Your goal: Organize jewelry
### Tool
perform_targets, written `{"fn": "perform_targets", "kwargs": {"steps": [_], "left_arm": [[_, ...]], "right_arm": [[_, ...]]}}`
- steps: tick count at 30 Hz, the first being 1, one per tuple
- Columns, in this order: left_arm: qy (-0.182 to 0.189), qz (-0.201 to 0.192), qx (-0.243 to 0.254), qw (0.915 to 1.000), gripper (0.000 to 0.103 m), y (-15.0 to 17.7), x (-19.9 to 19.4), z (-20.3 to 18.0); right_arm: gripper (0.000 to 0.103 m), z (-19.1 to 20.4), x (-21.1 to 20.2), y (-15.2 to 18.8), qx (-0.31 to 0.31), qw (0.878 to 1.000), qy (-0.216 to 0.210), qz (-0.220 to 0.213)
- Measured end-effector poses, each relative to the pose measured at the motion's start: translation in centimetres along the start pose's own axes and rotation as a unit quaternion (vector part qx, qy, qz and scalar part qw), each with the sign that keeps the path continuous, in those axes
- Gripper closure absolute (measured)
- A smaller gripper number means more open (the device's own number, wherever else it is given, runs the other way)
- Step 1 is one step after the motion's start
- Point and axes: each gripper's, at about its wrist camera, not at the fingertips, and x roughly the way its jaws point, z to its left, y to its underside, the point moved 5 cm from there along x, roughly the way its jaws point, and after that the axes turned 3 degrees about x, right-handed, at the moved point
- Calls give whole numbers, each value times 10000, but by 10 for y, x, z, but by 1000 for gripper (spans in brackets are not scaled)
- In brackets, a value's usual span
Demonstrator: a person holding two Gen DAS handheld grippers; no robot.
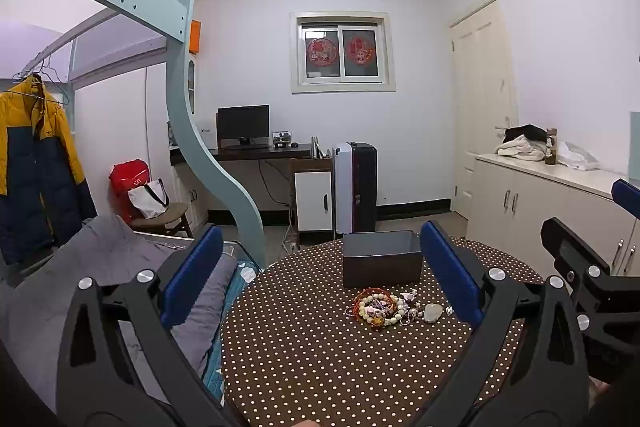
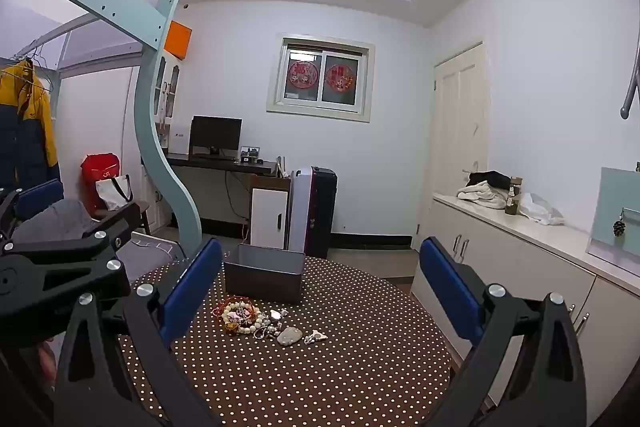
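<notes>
While both the left gripper [image 1: 320, 279] and right gripper [image 2: 320, 283] hover wide open, lift one bracelet [image 2: 240, 315] cleanly; the box [image 2: 264, 277] waits at twelve o'clock.

My left wrist view looks forward and slightly down from above the near edge of the desk [image 1: 320, 367], toward the window wall. My right wrist view faces the same way from a spot further right. Both share the jewelry pile [image 1: 394, 309] [image 2: 256, 319], the dark box [image 1: 382, 259] [image 2: 264, 273] and the far wall.
</notes>
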Motion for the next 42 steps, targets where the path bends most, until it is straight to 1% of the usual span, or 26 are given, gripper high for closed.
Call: {"fn": "perform_targets", "kwargs": {"steps": [6,7,12,13,20,42], "left_arm": [[-82,-27,90,9999,6,-1,-1,-4],[-84,-49,57,9999,6,-1,2,-4],[-77,-38,55,9999,6,-2,4,-7],[-81,-44,52,9999,6,-3,4,-6],[-87,-68,13,9999,6,-2,-2,-4],[-78,-7,-4,10000,6,2,4,-3]], "right_arm": [[7,-3,6,-1,-30,10000,22,-3],[7,4,-1,1,-55,10000,4,-57],[7,8,-3,1,-37,10000,-4,-79],[7,2,-1,1,-25,10000,-2,-76],[7,1,0,2,-21,10000,-6,-68],[7,1,4,2,0,10000,-34,7]]}}
